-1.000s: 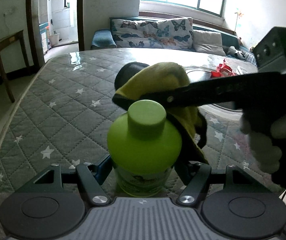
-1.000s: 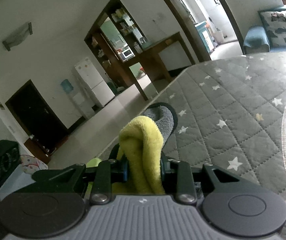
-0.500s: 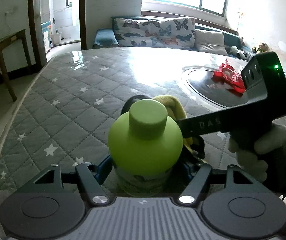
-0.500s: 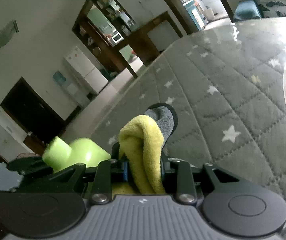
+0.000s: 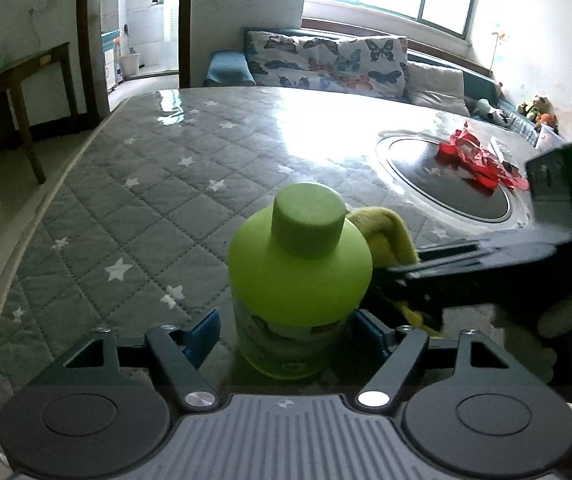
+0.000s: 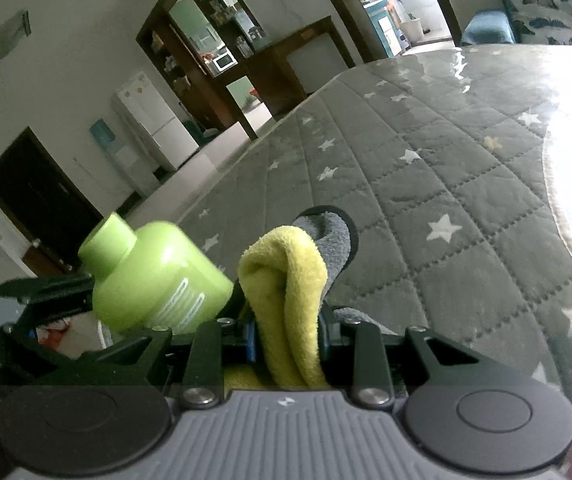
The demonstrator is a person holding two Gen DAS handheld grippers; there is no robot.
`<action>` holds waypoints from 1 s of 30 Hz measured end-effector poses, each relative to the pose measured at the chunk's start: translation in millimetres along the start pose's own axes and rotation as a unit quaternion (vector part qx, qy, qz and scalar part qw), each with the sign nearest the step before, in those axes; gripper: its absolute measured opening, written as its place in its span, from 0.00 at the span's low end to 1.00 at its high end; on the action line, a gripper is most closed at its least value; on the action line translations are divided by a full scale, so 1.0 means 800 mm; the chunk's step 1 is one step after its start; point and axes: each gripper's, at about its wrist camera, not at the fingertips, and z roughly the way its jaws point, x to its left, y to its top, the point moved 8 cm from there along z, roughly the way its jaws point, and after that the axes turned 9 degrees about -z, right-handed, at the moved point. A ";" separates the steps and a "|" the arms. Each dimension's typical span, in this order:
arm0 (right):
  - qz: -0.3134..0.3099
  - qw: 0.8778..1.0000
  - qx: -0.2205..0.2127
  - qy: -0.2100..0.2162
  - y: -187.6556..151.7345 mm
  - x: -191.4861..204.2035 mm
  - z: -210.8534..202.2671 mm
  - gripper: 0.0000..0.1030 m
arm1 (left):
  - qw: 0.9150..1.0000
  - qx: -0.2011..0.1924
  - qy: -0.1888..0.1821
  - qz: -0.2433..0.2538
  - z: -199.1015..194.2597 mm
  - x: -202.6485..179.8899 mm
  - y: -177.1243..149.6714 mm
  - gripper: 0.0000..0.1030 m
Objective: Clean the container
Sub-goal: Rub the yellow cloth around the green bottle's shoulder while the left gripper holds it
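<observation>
Left wrist view: the green container (image 5: 299, 276) stands between the fingers of the left gripper (image 5: 286, 330), cap up and away from the camera, long axis roughly upright. The blue pads sit close on both sides of its lower body. The left pad shows a sliver of gap, so contact on that side cannot be confirmed, but the bottle is seated between the pads and looks held. It is carried over the quilted, star-printed counter (image 5: 134, 216). The right gripper (image 5: 417, 276) comes in from the right, its fingers pointing left across the view. A fold of yellow cloth (image 5: 385, 232) lies against the bottle's right shoulder, just behind and below the cap. A gloved hand (image 5: 545, 320) grips that tool's handle at the right edge. A dark round plate (image 5: 413, 168) with red scraps on it lies well beyond.

Right wrist view: the right gripper's fingers are closed tight on the yellow cloth, which bulges forward of the tips with a grey layer behind. The container lies to the left of these fingers and just beside the cloth, tilted in this view with its cap pointing up-left. Printed label lines face the cloth. Whether the cloth touches the label side cannot be told here.

Judgement: the deciding relation is that the bottle's body lies left of the cloth-bearing fingers, its axis crossing theirs. A wipe would therefore run along or around the right flank. The right hand does the rubbing and the left only steadies.
</observation>
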 end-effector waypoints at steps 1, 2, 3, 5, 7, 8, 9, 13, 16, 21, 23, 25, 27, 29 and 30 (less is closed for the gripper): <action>-0.002 1.000 0.000 -0.002 -0.002 0.002 -0.002 0.27 | 1.000 -0.002 0.001 -0.001 -0.001 0.001 0.000 0.79; -0.003 1.000 0.001 -0.003 -0.004 0.004 -0.004 0.27 | 1.000 -0.004 0.001 -0.002 -0.002 0.001 0.001 0.79; -0.005 1.000 0.001 -0.005 -0.007 0.006 -0.006 0.27 | 1.000 -0.005 0.000 -0.002 -0.003 0.001 0.001 0.79; -0.008 1.000 0.002 -0.008 -0.011 0.010 -0.010 0.27 | 1.000 -0.006 0.001 -0.002 -0.003 0.002 0.001 0.79; -0.011 1.000 0.002 -0.011 -0.016 0.015 -0.014 0.27 | 1.000 -0.006 -0.001 0.000 -0.002 0.001 0.002 0.78; -0.013 1.000 0.003 -0.012 -0.018 0.017 -0.016 0.27 | 1.000 -0.006 -0.002 0.000 -0.001 0.001 0.003 0.78; -0.015 1.000 0.003 -0.014 -0.020 0.019 -0.018 0.27 | 1.000 -0.006 -0.004 0.000 -0.001 0.000 0.002 0.76; -0.005 1.000 -0.019 -0.004 -0.014 0.025 -0.036 0.27 | 1.000 -0.005 -0.013 0.009 0.000 -0.004 -0.001 0.68; -0.009 0.999 -0.047 0.003 0.002 0.033 -0.056 0.27 | 1.000 -0.006 -0.013 0.014 0.000 -0.005 -0.001 0.68; -0.032 0.997 -0.070 0.017 0.027 0.050 -0.065 0.27 | 1.000 -0.006 -0.014 0.016 0.000 -0.004 -0.002 0.68; -0.036 0.997 -0.070 0.018 0.035 0.049 -0.058 0.27 | 1.000 -0.006 -0.013 0.018 0.001 -0.003 -0.003 0.68; -0.041 0.997 -0.070 0.019 0.044 0.048 -0.050 0.27 | 1.000 -0.007 -0.013 0.019 0.000 -0.002 -0.005 0.68; -0.041 0.996 -0.071 0.020 0.051 0.046 -0.044 0.27 | 1.000 -0.007 -0.014 0.020 0.000 -0.003 -0.005 0.68; -0.038 0.996 -0.073 0.021 0.057 0.043 -0.037 0.27 | 1.000 -0.007 -0.015 0.019 0.000 -0.002 -0.005 0.68; -0.035 0.996 -0.073 0.024 0.060 0.042 -0.034 0.27 | 1.000 -0.007 -0.015 0.019 0.000 -0.002 -0.005 0.68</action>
